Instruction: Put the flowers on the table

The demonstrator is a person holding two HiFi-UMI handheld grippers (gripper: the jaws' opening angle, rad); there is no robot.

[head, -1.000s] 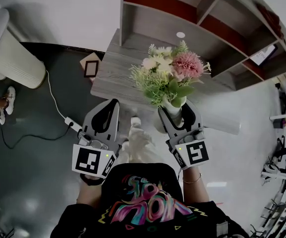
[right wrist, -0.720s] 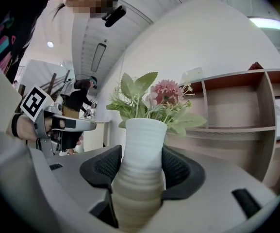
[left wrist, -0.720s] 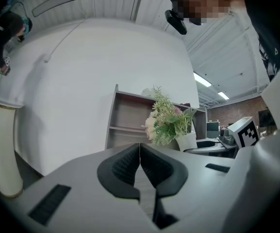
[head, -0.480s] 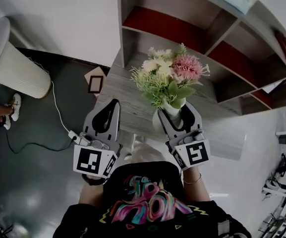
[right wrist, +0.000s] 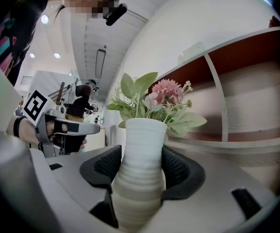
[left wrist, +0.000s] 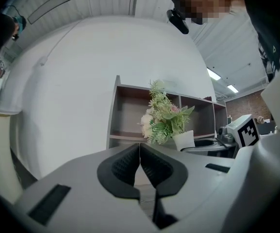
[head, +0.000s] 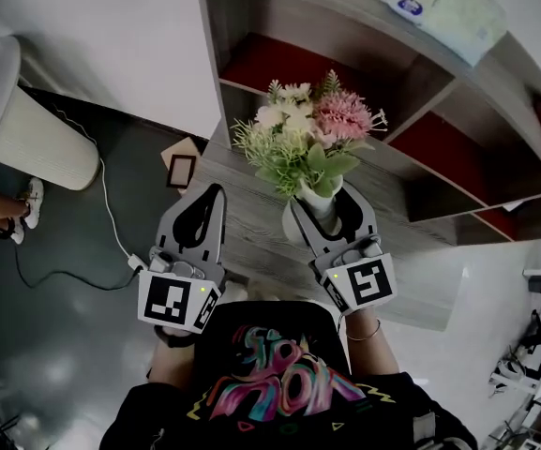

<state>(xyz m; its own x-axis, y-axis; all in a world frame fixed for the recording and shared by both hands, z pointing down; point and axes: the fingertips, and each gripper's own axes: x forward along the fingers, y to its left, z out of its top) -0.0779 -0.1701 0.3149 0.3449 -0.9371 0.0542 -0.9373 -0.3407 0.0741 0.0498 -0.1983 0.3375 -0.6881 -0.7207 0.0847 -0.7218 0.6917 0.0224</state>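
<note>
A white ribbed vase holds a bunch of pink, cream and green flowers. My right gripper is shut on the vase's neck and carries it upright above the grey wooden table. In the right gripper view the jaws press both sides of the vase, and the flowers rise above its rim. My left gripper hangs beside it at the left, shut with nothing in it. The left gripper view shows its pads meeting, with the flowers and vase beyond.
A grey shelf unit with red-backed compartments stands on the table's far side, a pale bundle on its top. On the dark floor at left are a white round bin, a small picture frame and a cable with a power strip.
The view has moved toward the shelf unit. Both grippers and the vase of flowers now stand farther over the table, closer to the shelves. Neither grip has changed.
</note>
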